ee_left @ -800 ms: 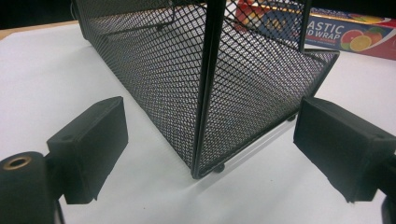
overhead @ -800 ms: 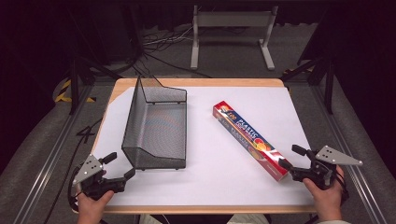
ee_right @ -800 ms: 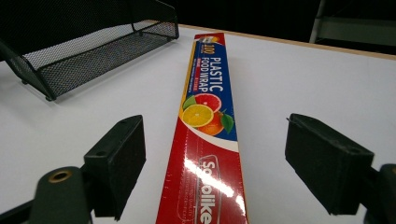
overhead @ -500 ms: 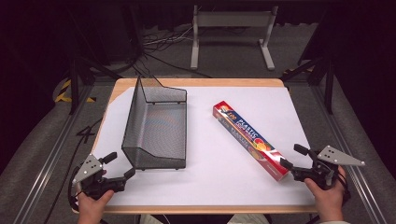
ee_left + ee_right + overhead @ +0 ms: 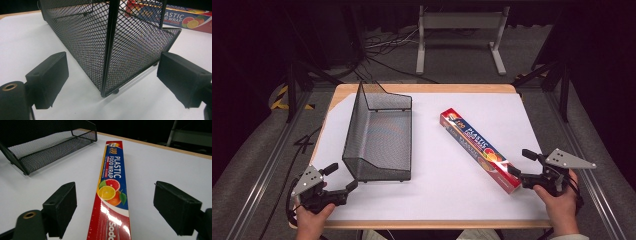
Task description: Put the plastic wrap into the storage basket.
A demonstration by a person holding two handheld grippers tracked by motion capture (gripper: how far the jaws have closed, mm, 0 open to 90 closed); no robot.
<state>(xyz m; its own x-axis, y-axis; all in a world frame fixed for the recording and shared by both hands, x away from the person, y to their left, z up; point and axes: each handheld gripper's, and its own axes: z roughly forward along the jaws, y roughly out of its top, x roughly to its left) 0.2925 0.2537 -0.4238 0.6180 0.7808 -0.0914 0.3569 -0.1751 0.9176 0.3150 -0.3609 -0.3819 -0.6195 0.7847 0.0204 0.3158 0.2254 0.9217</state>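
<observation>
This is looking like a lab or test studio set up for recording, not a home or kitchen. A wooden surface (image 5: pixel 422 89) wearing a plain white sheet (image 5: pixel 512 115) is sitting inside a frame of metal rails (image 5: pixel 259 170), with dark stand legs (image 5: pixel 294 85) bracing it at the corners. Loose cables (image 5: pixel 382 47) are trailing over grey carpet (image 5: pixel 452 75) behind it, yellow-and-black tape (image 5: pixel 279 97) is marking the floor, and a grey metal stand (image 5: pixel 459 30) is waiting in the black, unlit background.

plastic wrap box (image 5: pixel 111 195) between spread jaws
</observation>
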